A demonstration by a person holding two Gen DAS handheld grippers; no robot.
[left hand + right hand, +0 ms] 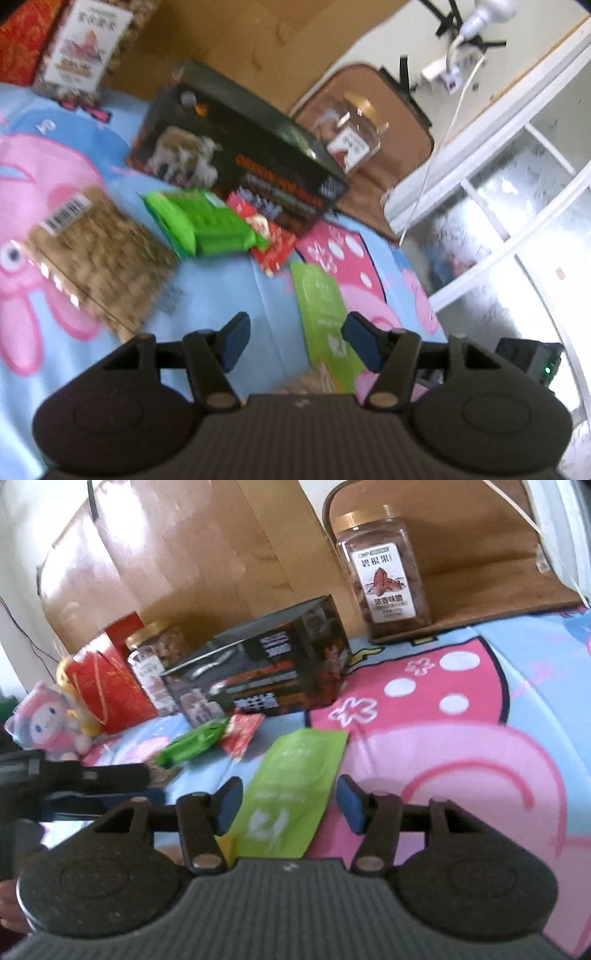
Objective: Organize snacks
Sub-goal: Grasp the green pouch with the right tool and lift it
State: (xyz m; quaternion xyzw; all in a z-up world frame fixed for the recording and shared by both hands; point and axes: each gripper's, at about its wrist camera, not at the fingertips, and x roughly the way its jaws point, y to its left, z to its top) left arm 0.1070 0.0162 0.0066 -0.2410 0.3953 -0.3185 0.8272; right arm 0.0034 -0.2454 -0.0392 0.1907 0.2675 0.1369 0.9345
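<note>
Snacks lie on a blue and pink cartoon bedsheet (229,288). A light green pouch (323,317) lies flat just ahead of my left gripper (295,341), which is open and empty. In the right wrist view the same pouch (291,786) lies between the open jaws of my right gripper (288,805). Beyond are a bright green packet (207,223), a small red packet (269,240), a clear bag of nuts (99,254) and a black box (236,158). A gold-lidded nut jar (384,572) stands on a brown nightstand.
A second nut jar (155,657), a red gift bag (110,679) and a pink plush toy (48,720) stand at the left by the wooden headboard (177,561). A window frame (498,184) runs along the right. The left gripper shows at the left edge (74,786).
</note>
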